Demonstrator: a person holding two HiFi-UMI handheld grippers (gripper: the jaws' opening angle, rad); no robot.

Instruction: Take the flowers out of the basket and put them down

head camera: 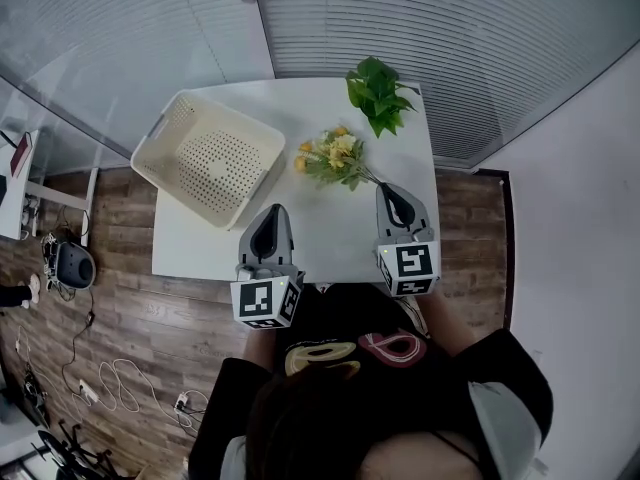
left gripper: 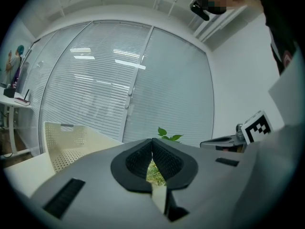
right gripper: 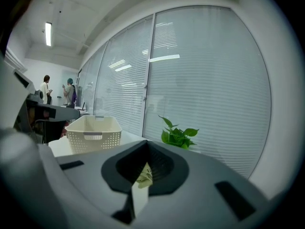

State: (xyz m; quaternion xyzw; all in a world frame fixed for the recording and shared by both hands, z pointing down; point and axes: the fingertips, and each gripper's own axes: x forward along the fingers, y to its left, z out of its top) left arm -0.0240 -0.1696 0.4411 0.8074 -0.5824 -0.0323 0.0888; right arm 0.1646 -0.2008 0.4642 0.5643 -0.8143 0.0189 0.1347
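Observation:
A bunch of yellow flowers point(head camera: 335, 156) with green leaves lies on the white table point(head camera: 330, 230), to the right of the cream perforated basket point(head camera: 160, 133). The basket has nothing in it. My right gripper point(head camera: 388, 189) is shut, its tip just beside the stem end of the bunch. I cannot tell whether it touches the stem. My left gripper point(head camera: 270, 212) is shut and holds nothing, hanging above the table's front between basket and flowers. A sliver of the flowers point(left gripper: 155, 173) shows past the left gripper point(left gripper: 152, 142), and of the flowers point(right gripper: 144, 175) past the right gripper point(right gripper: 147, 147).
A leafy green sprig point(head camera: 378, 93) lies at the table's back right, near the glass wall with blinds. Wooden floor with cables point(head camera: 115, 383) and a small desk point(head camera: 25, 193) lie to the left. Two people point(right gripper: 47, 89) stand far off.

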